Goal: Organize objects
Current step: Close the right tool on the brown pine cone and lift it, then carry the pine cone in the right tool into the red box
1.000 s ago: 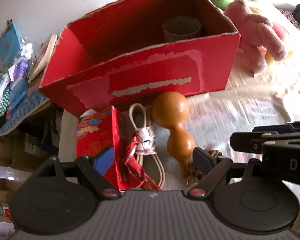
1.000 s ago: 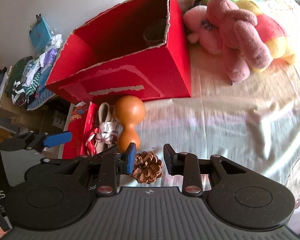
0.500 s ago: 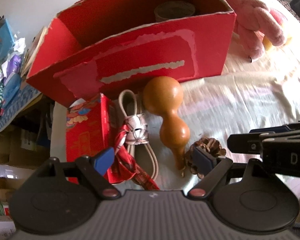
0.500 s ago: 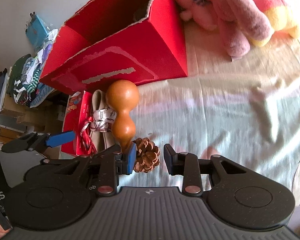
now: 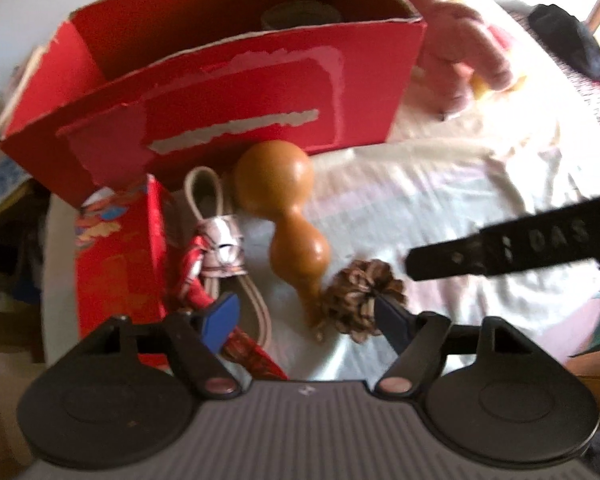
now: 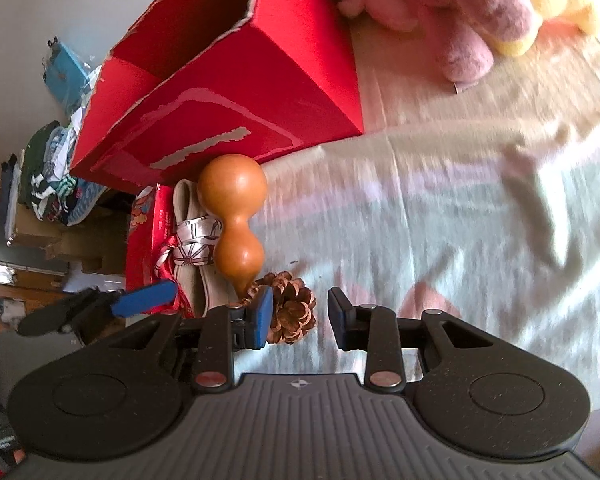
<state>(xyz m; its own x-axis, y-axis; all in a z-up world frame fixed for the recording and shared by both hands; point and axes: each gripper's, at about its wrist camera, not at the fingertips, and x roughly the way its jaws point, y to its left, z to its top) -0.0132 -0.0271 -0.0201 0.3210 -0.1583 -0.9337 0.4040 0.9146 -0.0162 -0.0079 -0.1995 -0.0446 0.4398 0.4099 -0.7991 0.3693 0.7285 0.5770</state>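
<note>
A brown pine cone [image 6: 294, 312] lies on the pale bedsheet. It sits between the fingers of my open right gripper [image 6: 300, 316], close to the left finger; I cannot tell whether they touch. An orange gourd [image 6: 232, 196] lies behind it, its stem toward the cone. In the left wrist view the pine cone [image 5: 360, 296] and gourd [image 5: 276, 184] are ahead of my left gripper [image 5: 306, 320], which is open and holds nothing. The big red box [image 5: 240, 120] stands open-topped behind them, with a dark cup [image 5: 300, 16] inside.
A small red packet [image 5: 116, 264] and a looped cord tied with ribbon [image 5: 220, 248] lie left of the gourd, near the bed's left edge. Pink plush toys [image 6: 480, 8] lie right of the box. Bare sheet [image 6: 460, 220] spreads to the right. Clothes are piled at far left.
Both grippers have come lower and closer to the gourd and pine cone. In the left wrist view the cone has come out from behind the right finger. Both stay open.
</note>
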